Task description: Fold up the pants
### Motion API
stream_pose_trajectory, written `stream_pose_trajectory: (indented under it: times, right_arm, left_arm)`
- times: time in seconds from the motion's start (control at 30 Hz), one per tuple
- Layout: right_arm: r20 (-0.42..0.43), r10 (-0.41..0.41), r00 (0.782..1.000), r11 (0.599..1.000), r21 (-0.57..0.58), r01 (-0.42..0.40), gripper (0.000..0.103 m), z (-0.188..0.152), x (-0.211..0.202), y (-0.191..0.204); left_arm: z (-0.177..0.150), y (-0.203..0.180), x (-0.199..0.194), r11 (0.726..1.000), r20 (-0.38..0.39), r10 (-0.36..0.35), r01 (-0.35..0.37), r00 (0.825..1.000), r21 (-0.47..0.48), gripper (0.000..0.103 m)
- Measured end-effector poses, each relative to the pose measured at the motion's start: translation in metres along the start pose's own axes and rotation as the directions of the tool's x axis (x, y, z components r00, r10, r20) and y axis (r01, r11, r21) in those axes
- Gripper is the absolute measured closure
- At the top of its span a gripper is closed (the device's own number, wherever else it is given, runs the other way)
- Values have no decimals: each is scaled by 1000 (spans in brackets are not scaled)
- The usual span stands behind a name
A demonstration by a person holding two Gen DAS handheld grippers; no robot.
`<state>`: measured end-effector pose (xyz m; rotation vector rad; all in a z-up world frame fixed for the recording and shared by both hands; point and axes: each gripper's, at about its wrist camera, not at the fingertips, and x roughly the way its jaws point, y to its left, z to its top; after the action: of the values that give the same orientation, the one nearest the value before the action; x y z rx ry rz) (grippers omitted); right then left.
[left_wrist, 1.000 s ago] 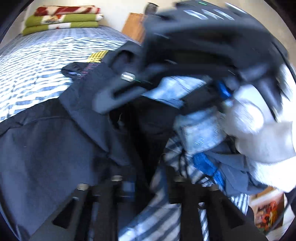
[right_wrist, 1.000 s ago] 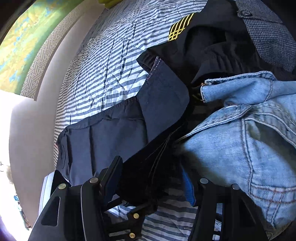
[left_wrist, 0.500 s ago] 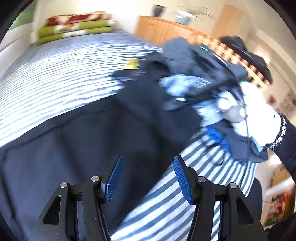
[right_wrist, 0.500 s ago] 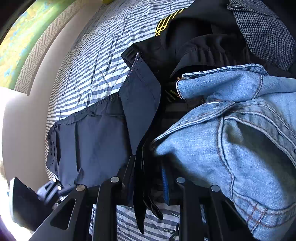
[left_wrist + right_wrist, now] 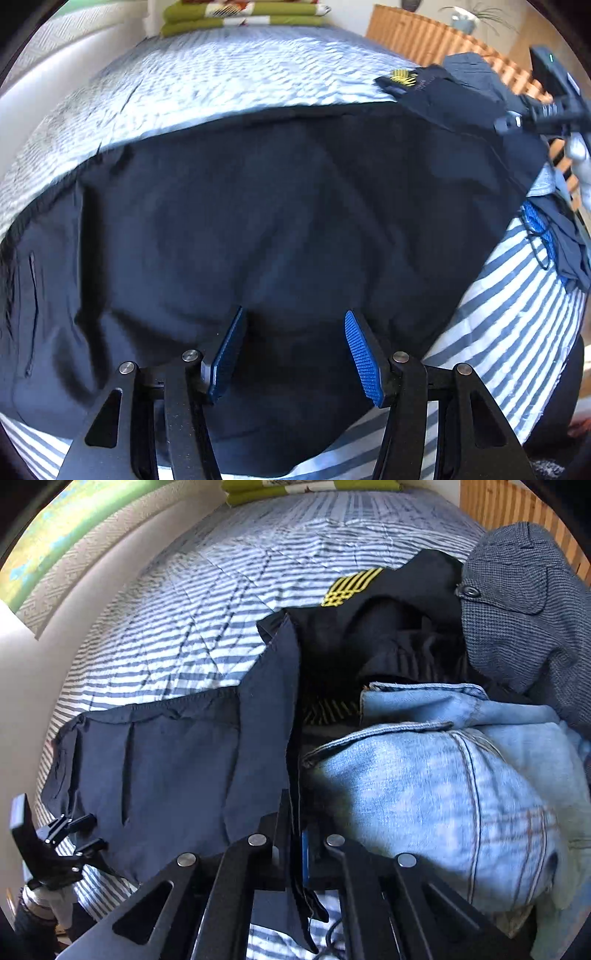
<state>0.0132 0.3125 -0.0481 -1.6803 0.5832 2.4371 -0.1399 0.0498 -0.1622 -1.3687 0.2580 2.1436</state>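
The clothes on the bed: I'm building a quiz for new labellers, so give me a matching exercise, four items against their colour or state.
Items:
1. navy pants
2. jeans
3. right gripper
4. left gripper

States:
A. light blue denim, bunched in the pile
B. jaws apart, nothing pinched
C. spread flat on the striped bedspread
D. clamped on a dark fabric edge, having just closed

Pairs: 1-C, 2-A, 3-D, 4-B
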Motion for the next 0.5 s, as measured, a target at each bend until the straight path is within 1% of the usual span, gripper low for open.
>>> stream_pose_trajectory:
  times: [0.03, 0.07, 0.1, 0.13, 0.17, 0.2, 0.23, 0.27, 0.3, 0.33, 0.37, 0.4, 0.43, 0.47, 0.5]
  right_arm:
    - [33, 22, 999, 1000, -2, -22, 100, 3, -14, 4]
    - [64, 29, 998, 1000, -12, -28, 100, 5, -26, 8]
    - [95, 27, 995, 999, -23, -25, 100, 6, -36, 13]
    - [113, 17, 993, 999, -31, -13, 100, 7, -41, 17]
    - [115, -1, 993, 999, -33, 5, 100, 6, -39, 20]
    - [93, -37, 995, 999, -30, 40, 100, 4, -29, 20]
    - [55, -91, 994, 995, -36, 93, 100, 2, -14, 20]
    - [15, -143, 990, 989, -34, 143, 100, -1, 1, 17]
    - [-14, -165, 986, 986, -14, 165, 100, -4, 10, 15]
    - [-34, -157, 987, 987, 17, 157, 100, -7, 15, 9]
    - [-35, -132, 991, 990, 48, 134, 100, -10, 13, 6]
    - [-18, -105, 994, 992, 67, 106, 100, -11, 5, 4]
    - [3, -85, 996, 994, 74, 85, 100, -12, -4, 4]
    - [25, -73, 997, 995, 76, 71, 100, -11, -15, 5]
    - [47, -68, 997, 995, 81, 64, 100, -12, -25, 7]
  left_arm:
    - [3, 0, -11, 999, 51, -25, 26, 998, -22, 44]
    - [5, 1, -20, 999, 100, -35, 38, 994, -36, 44]
    - [6, 0, -24, 998, 131, -42, 47, 990, -34, 43]
    - [7, 1, -22, 998, 142, -47, 52, 989, -30, 43]
    - [7, 2, -10, 998, 105, -44, 48, 994, -30, 43]
    - [6, 2, 3, 999, 61, -38, 39, 997, -21, 43]
    - [3, -1, 18, 1000, 22, -15, 15, 1000, 6, 44]
    - [3, -6, 20, 999, 50, 13, -15, 999, 40, 43]
    - [1, -12, 20, 997, 56, 31, -35, 998, 69, 43]
    - [2, -14, 18, 998, 39, 11, -13, 999, 54, 44]
    - [3, -16, 9, 998, 47, -62, 62, 997, 16, 45]
    - [4, -19, -6, 986, 106, -166, 169, 980, -16, 44]
    - [5, -24, -18, 976, 159, -210, 215, 965, -15, 44]
    - [6, -33, -21, 975, 174, -222, 224, 959, 11, 44]
    - [7, -43, -15, 972, 152, -233, 228, 961, 52, 44]
